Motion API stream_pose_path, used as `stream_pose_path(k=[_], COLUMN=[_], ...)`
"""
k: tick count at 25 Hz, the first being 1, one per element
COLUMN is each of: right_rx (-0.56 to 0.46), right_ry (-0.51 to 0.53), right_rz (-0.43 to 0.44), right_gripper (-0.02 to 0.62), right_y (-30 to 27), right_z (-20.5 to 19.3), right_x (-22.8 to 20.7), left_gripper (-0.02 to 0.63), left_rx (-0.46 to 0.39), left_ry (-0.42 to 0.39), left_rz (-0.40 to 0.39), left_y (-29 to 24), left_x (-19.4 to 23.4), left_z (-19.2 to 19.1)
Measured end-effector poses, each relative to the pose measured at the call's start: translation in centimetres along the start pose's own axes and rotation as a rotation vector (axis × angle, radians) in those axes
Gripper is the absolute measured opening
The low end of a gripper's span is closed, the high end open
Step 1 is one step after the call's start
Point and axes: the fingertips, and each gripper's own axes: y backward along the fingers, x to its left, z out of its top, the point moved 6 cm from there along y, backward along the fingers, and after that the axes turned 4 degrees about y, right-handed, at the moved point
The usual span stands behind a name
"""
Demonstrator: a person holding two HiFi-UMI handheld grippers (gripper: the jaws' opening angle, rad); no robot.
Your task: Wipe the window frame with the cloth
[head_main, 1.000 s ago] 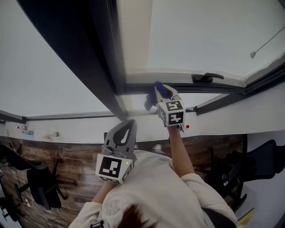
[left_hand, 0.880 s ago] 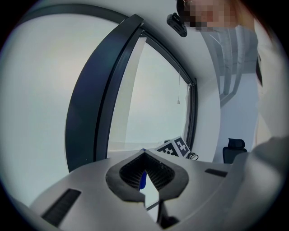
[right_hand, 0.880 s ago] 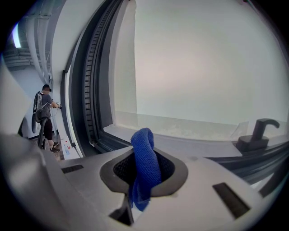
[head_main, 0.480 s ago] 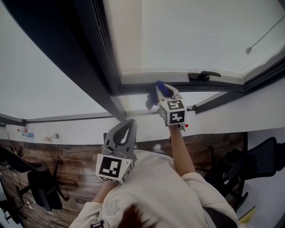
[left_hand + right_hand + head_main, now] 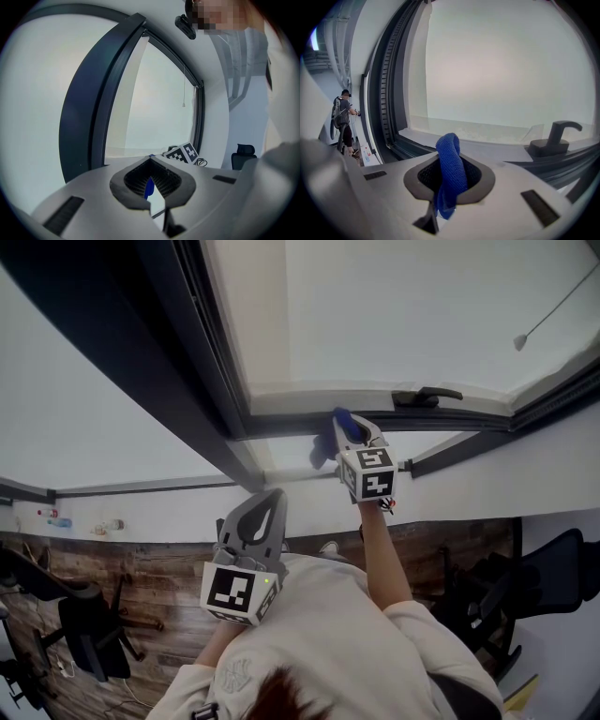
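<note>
one blue cloth [image 5: 449, 168] clamped in right gripper [image 5: 348, 427] at window frame [image 5: 281, 425], left gripper [image 5: 277, 495] closed, empty

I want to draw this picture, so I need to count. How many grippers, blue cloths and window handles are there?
Grippers: 2, the left gripper and the right gripper
Blue cloth: 1
Window handle: 1
Total: 4

Blue cloth [image 5: 450, 164] at dark window frame [image 5: 178, 371]
</note>
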Motion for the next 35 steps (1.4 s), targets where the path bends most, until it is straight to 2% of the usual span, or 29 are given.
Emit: stream_pose_path(k=[25, 35], right_rx=[-0.007, -0.009], right_ry=[-0.001, -0.010], right_rz=[0.018, 0.005], right_gripper=[0.054, 0.054], right_y=[1.6, 2.3], right_z=[-0.9, -1.4], right_x=[-4.1, -5.8], left_gripper=[0.005, 0.005], left_rx=[-0.021, -0.016], left_ry=[0.007, -0.004], left_rz=[0.082, 0.073], left_y=[-1.6, -2.6], left_x=[-3.2, -4.4], left_z=[0.0, -0.1])
